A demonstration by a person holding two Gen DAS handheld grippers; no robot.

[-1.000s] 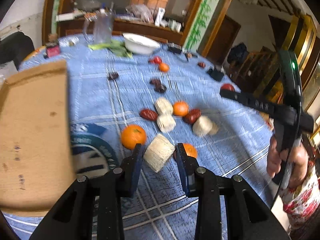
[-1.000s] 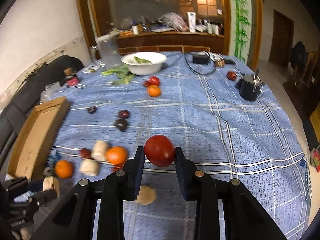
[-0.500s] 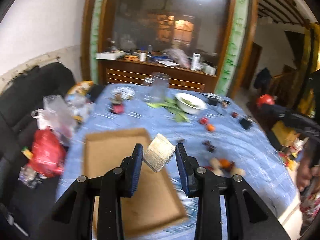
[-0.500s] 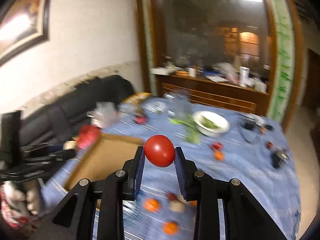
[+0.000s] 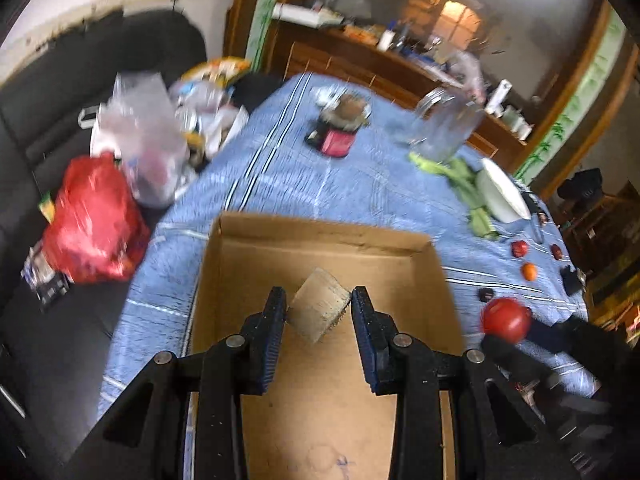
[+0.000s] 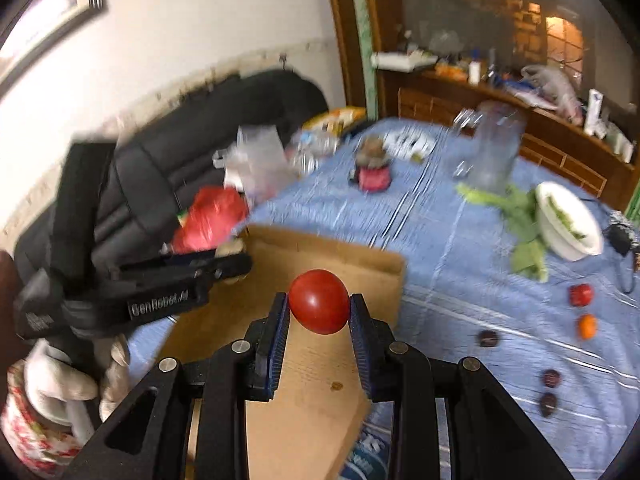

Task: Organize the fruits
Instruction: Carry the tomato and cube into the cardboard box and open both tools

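Both grippers: loaded, over cardboard box (image 5: 320,236)
left gripper (image 5: 319,308): clamped on pale cut block (image 5: 318,310)
right gripper (image 6: 319,307): clamped on red tomato (image 6: 319,301)
box: near-left on blue tablecloth (image 5: 360,184)

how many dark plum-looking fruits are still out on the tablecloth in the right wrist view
3. One dark fruit lies left of the small orange fruit; two more sit close together nearer the camera, at right. Others may be hidden behind the right gripper.
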